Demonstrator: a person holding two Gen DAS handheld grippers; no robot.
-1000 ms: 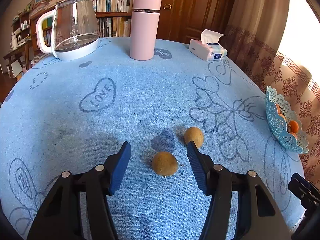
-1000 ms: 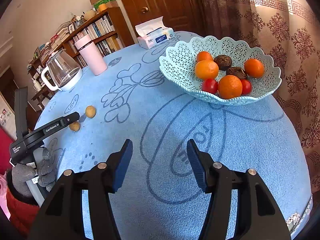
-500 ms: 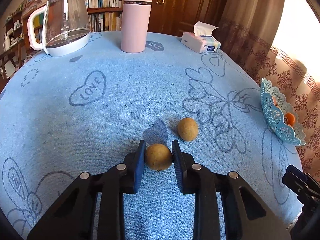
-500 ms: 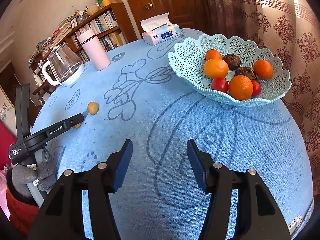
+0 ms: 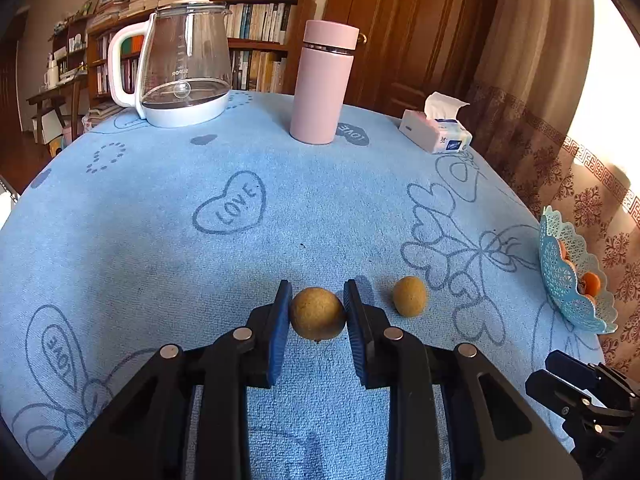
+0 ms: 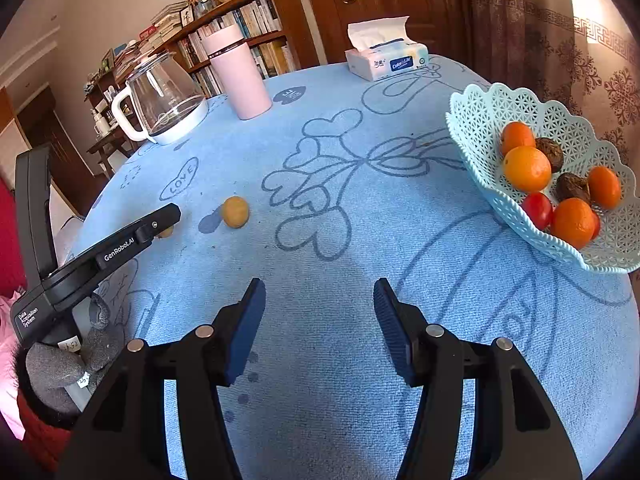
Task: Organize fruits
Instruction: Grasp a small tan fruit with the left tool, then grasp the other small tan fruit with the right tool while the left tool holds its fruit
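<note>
**Brown fruit gripped, basket waits across the table**

The left gripper [image 5: 317,308] has its blue pads pressed against both sides of a round brown fruit [image 5: 317,313], low over the blue tablecloth [image 5: 280,240]. A second brown fruit [image 5: 409,296] lies just beside it. The right gripper [image 6: 320,320] hovers wide apart, holding nothing. A clean lift likely calls for steady squeeze pressure and a straight rise, clear of the neighbouring fruit, before swinging toward the basket [image 6: 480,120]. That pale lattice basket, well apart near the table's edge, holds oranges [image 6: 527,169], small red fruits [image 6: 537,210] and dark wrinkled ones [image 6: 571,186].
</note>
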